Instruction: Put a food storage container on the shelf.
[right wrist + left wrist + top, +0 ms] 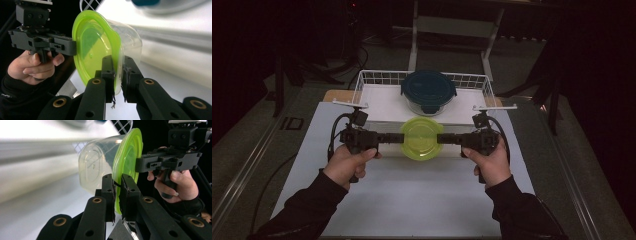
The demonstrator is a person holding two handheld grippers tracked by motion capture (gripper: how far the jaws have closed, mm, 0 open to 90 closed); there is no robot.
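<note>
Black jaws of the left gripper (117,195) stand closed on the rim of the lime-green lid (127,160) of a clear plastic container (97,167). From the opposite side, the right gripper (117,75) pinches the same rim. Seen from the high view, the lidded container (422,138) hangs between both grippers above the white table mat (412,195), just in front of a white wire basket (374,80) that holds a glass bowl with a dark-blue lid (428,87).

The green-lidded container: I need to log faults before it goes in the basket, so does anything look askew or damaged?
Nothing stands out. The green lid sits flush on its clear container, and the left gripper and right gripper clamp opposite rims.
</note>
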